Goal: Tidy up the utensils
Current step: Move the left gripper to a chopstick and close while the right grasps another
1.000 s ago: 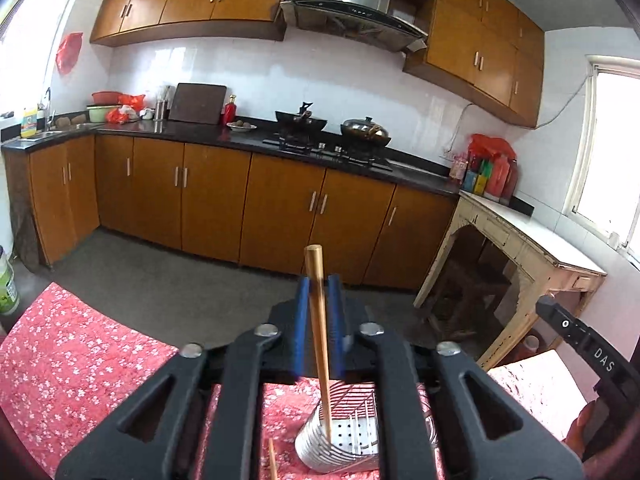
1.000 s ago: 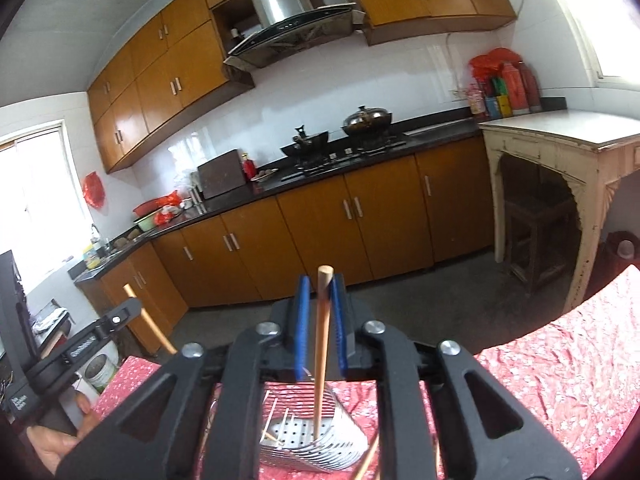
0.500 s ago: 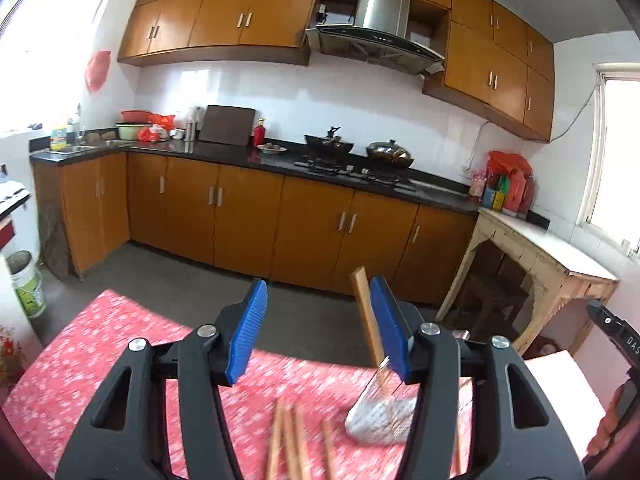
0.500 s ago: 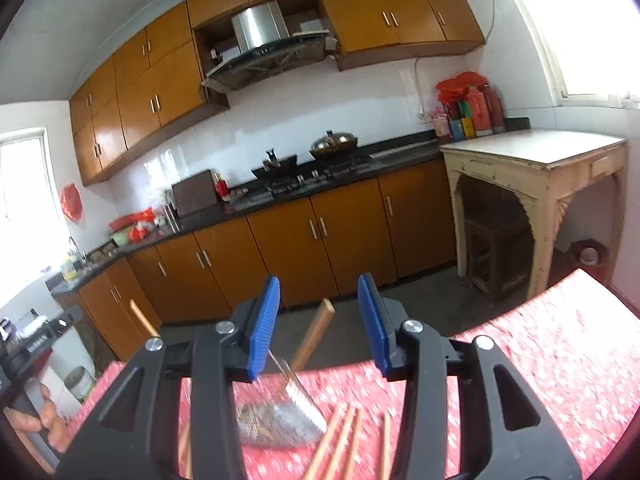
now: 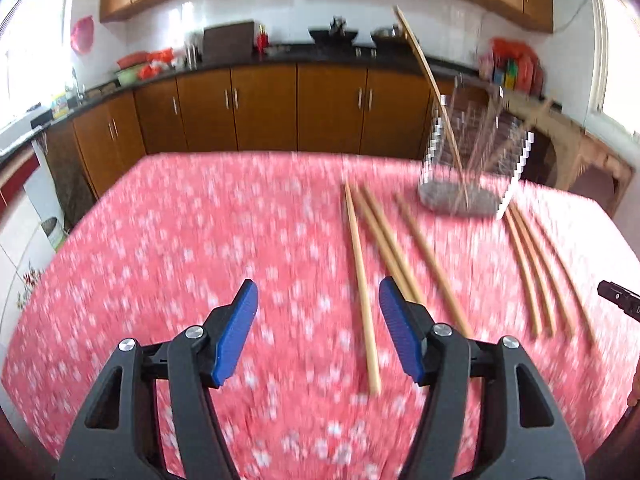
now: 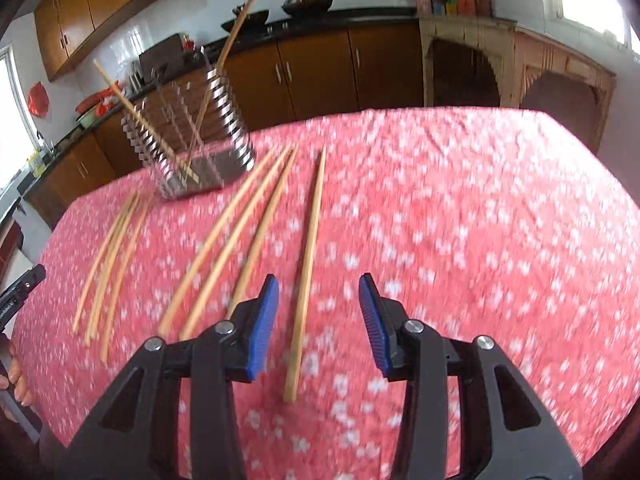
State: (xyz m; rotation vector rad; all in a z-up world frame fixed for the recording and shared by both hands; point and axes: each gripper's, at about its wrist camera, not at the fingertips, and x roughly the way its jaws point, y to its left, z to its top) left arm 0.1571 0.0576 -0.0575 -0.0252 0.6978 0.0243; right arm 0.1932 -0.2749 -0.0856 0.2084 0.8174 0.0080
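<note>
A metal wire utensil holder point(image 5: 472, 160) stands at the far side of the table with a wooden chopstick point(image 5: 428, 80) leaning in it. In the right wrist view the holder point(image 6: 192, 136) holds two chopsticks point(image 6: 228, 48). Several loose chopsticks point(image 5: 362, 280) lie on the red floral cloth point(image 5: 180, 260) in two groups. My left gripper point(image 5: 318, 292) is open and empty above the cloth, just left of the nearest chopstick. My right gripper point(image 6: 314, 288) is open, with one chopstick point(image 6: 308, 268) lying on the cloth between its fingers.
Wooden kitchen cabinets point(image 5: 264, 108) and a dark counter run behind the table. A pale side table point(image 6: 520, 64) stands at the right. The other gripper's tip point(image 5: 618, 300) shows at the right edge of the left wrist view.
Both grippers opened and let their chopsticks drop into the holder. Both then pulled back and tilted down over the loose chopsticks on the cloth.
</note>
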